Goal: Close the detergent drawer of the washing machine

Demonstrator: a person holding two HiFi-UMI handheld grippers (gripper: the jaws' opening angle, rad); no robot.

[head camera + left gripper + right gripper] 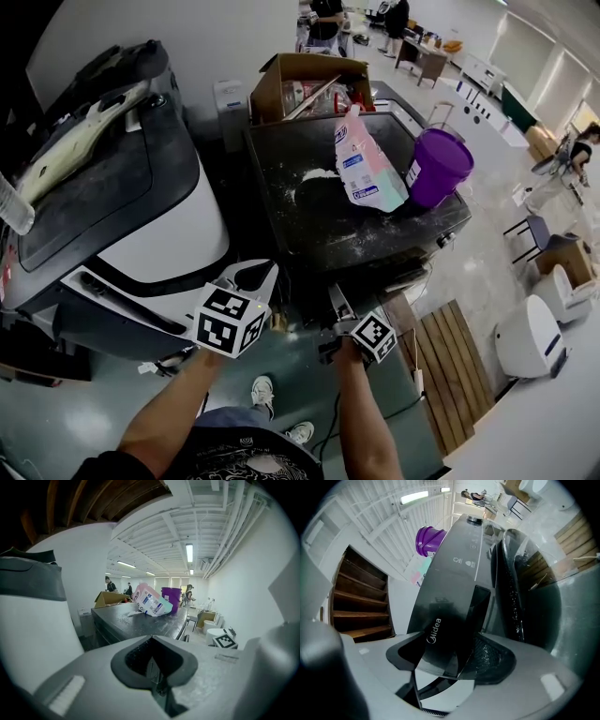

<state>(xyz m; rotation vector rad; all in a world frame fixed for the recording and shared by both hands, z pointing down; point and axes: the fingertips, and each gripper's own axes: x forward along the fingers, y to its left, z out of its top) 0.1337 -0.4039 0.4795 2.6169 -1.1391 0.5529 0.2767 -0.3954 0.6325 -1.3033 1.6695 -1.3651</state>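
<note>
Dusty black washer top [309, 230]: one crumpled pouch [366, 167], one round purple bucket [439, 167]. Your right gripper [451, 656] grasps the glossy detergent drawer [443, 613]; your left gripper [154, 663] is clenched, empty.

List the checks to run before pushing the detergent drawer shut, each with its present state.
1. Right gripper on drawer front: ok, the Midea-marked panel is held between its jaws.
2. Left gripper empty: ok, jaws together on nothing.
3. That drawer front flush with the washing machine: cannot tell.
4. Detergent bag steady: ok, it stands tilted beside the purple bucket.
5. Both stand back from its front edge: ok.
</note>
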